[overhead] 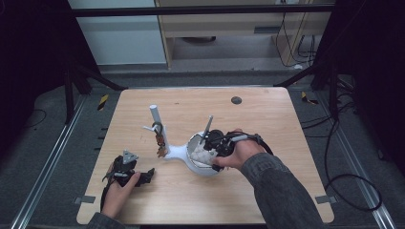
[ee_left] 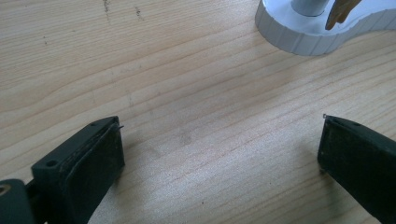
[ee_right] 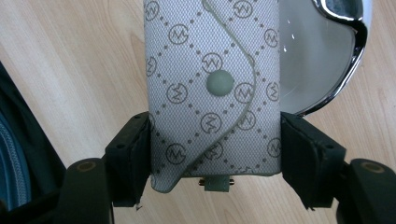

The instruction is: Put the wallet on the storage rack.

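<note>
Nearest to me, my left gripper (overhead: pixel 145 176) rests low on the wooden table (overhead: pixel 267 129) near its front left corner, and in the left gripper view its jaws stand spread wide with nothing but bare wood grain between them. A little further in, my right gripper (overhead: pixel 206 153) is pinching a small fabric pouch (ee_right: pixel 212 88); in the right gripper view both black pads press against the pouch's two long sides, close to its lower end. The pouch is pale grey with a repeating monogram and dotted diamond pattern, and a round snap button (ee_right: pixel 219 83) sits on its curved flap. In that same view the far end of the pouch lies over the white dish (ee_right: pixel 322 60) with its shiny chrome rim. From the high view I see the pouch held at the round dish end of a white stand (overhead: pixel 179 153), just right of the table's middle. Beyond that, at the stand's other end, a white post (overhead: pixel 156 117) rises upright, with a few small trinkets (overhead: pixel 160 140) hanging from a short side arm. A small dark disc (overhead: pixel 236 100) sits near the table's far edge.
</note>
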`<state>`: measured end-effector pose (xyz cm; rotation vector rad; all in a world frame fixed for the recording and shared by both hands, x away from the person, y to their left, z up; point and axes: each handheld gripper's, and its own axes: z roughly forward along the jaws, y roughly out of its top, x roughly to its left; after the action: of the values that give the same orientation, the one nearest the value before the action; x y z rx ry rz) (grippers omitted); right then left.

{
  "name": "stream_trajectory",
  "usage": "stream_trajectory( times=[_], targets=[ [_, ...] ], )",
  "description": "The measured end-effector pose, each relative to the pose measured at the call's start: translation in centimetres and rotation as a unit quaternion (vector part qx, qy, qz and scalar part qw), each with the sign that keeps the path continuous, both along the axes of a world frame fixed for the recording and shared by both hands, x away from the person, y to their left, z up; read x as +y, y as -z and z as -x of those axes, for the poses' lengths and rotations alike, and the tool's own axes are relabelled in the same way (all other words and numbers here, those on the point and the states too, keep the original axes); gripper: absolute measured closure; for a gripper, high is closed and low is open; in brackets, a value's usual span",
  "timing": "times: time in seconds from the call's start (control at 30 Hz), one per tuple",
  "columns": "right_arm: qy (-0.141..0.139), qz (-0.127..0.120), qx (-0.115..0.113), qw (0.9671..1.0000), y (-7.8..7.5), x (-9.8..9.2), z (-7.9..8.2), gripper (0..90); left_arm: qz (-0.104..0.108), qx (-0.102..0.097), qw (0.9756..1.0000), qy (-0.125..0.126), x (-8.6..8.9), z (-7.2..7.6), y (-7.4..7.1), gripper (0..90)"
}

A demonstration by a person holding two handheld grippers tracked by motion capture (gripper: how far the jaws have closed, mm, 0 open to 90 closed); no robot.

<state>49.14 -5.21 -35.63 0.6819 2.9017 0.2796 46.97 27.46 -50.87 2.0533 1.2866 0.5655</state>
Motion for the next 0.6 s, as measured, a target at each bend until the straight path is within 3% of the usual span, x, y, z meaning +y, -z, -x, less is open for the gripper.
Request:
stream_trajectory(
  times=[0.6],
  targets=[
    [0.000,0.027,0.004,0.9996,0.7,0.6,-1.5,31.3,0.000,0.000,1.0000,0.000,0.0,0.0,0.0,0.0]
  ],
)
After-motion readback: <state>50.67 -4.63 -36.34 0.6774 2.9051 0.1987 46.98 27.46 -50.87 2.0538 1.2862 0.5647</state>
